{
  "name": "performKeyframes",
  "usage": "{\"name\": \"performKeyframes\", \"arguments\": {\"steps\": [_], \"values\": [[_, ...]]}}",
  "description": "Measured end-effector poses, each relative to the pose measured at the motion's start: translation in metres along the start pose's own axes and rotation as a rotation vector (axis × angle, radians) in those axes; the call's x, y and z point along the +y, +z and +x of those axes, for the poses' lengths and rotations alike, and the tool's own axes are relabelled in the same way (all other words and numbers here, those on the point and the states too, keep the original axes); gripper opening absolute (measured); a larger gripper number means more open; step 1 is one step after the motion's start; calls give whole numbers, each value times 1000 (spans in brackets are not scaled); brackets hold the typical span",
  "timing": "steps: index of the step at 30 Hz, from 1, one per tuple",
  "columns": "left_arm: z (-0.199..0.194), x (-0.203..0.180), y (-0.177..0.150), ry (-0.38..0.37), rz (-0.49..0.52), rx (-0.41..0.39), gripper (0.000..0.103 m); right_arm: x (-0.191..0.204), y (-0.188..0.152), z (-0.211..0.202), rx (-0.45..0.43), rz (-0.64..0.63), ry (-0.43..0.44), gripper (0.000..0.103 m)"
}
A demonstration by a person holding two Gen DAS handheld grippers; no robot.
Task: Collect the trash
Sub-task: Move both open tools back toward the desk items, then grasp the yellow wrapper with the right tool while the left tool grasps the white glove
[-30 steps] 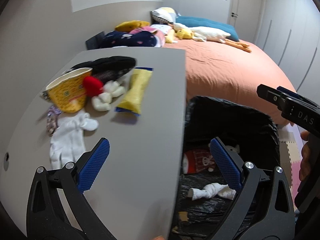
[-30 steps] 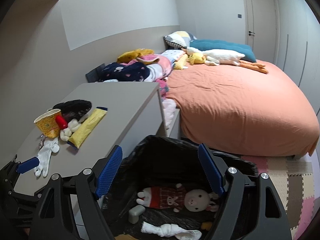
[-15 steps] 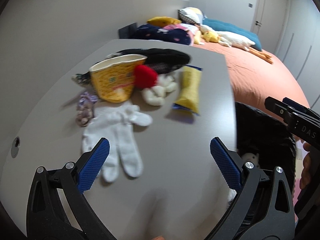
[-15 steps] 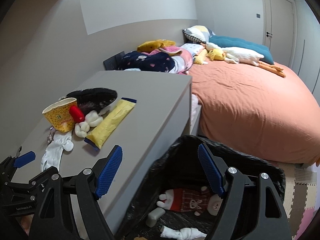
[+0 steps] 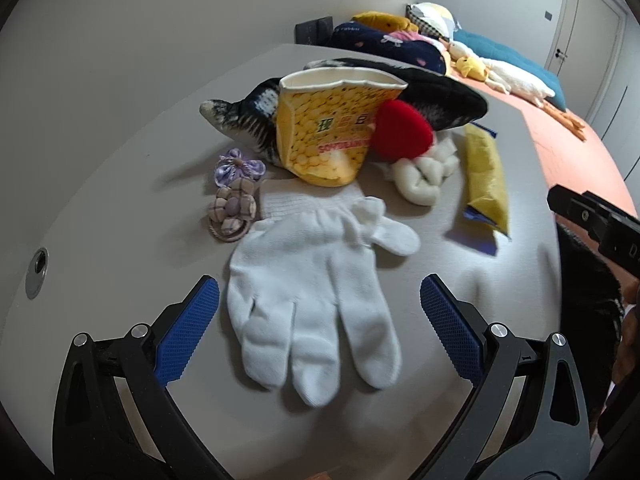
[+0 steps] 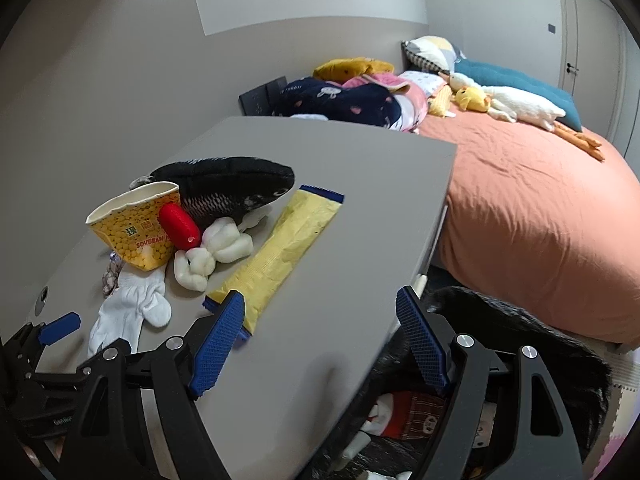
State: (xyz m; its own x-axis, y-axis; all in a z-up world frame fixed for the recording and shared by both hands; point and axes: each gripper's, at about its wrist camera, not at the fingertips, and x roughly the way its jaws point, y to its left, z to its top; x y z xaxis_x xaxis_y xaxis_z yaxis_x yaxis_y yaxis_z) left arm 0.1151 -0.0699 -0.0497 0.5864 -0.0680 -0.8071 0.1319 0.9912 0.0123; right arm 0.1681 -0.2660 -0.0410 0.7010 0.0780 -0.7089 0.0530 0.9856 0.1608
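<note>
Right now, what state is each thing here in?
left gripper: jaws open, empty, framing the glove
right gripper: jaws open, empty
white glove: lying flat on the table
yellow paper cup: tipped over, dented, mouth open
yellow wrapper: lying flat
trash bag: open

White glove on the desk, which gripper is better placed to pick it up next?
Left. The left gripper is open with the white glove right between its fingers; the right gripper is open beyond the glove, nearer the trash bin.

The yellow cup reads "SOYBEAN" — its other characters too blurred.
</note>
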Motion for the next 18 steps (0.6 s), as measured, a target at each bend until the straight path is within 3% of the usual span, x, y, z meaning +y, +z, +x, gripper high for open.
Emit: {"name": "performKeyframes", "arguments": {"steps": [10, 15, 18], "values": [[16, 10, 3, 28, 3, 25, 95, 17, 15, 37, 47, 17, 30, 78], [21, 13, 2, 0, 4, 47, 83, 20, 21, 53, 75, 55, 22, 78], [21, 15, 2, -15, -8, 46, 77, 22, 22, 62, 103, 60, 12, 71]]}}
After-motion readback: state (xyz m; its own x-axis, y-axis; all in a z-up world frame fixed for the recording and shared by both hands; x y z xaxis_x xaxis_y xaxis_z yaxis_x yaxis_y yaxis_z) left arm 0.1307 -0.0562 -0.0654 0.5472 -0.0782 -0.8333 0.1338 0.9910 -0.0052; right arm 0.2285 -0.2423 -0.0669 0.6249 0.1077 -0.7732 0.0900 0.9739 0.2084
